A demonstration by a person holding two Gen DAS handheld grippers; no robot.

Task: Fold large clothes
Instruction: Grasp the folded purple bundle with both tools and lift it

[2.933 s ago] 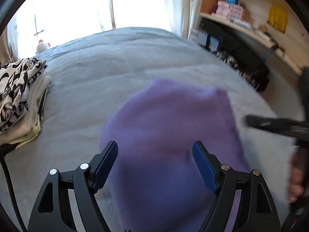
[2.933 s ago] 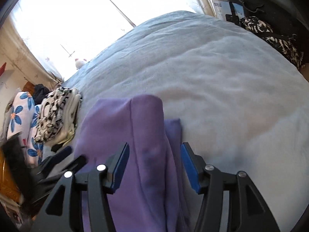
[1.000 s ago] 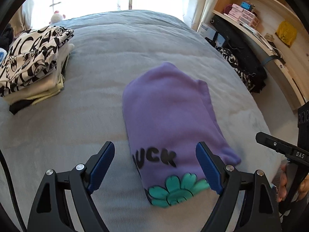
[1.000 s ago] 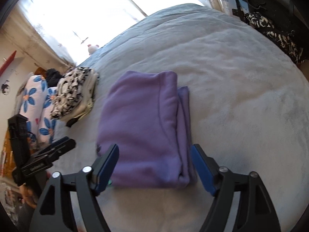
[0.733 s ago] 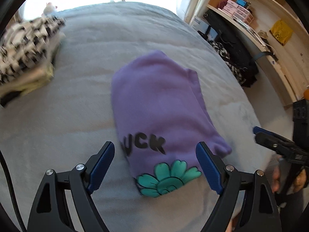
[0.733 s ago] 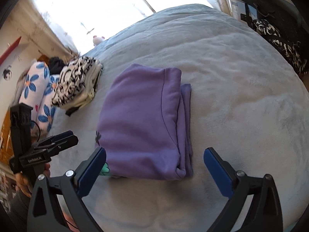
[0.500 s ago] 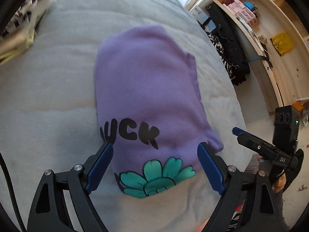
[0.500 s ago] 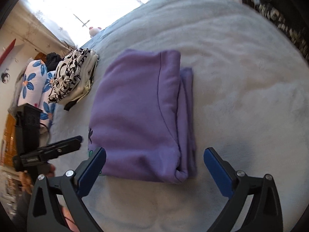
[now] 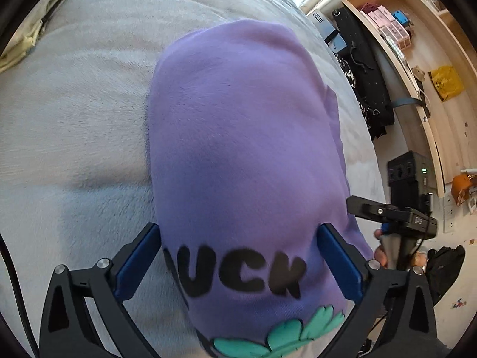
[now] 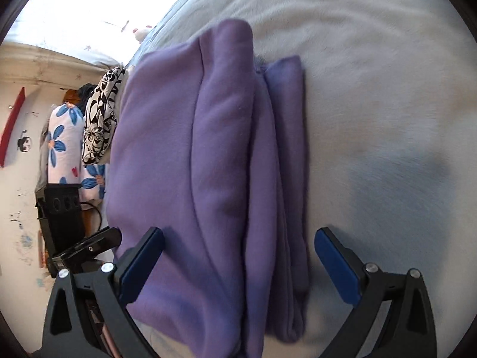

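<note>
- Folded purple sweatshirt (image 9: 244, 137) lay flat on the grey bed (image 9: 74, 113).
- Left claw (image 9: 238, 265) was opening, jaws wide astride the printed end, gripping nothing.
- Right claw (image 10: 238, 265) stood wide open over the layered folded edge, empty.

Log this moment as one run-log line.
garment: folded purple sweatshirt on grey bed cover | left gripper: opening, astride printed end | right gripper: open, astride layered edge | grip: none
</note>
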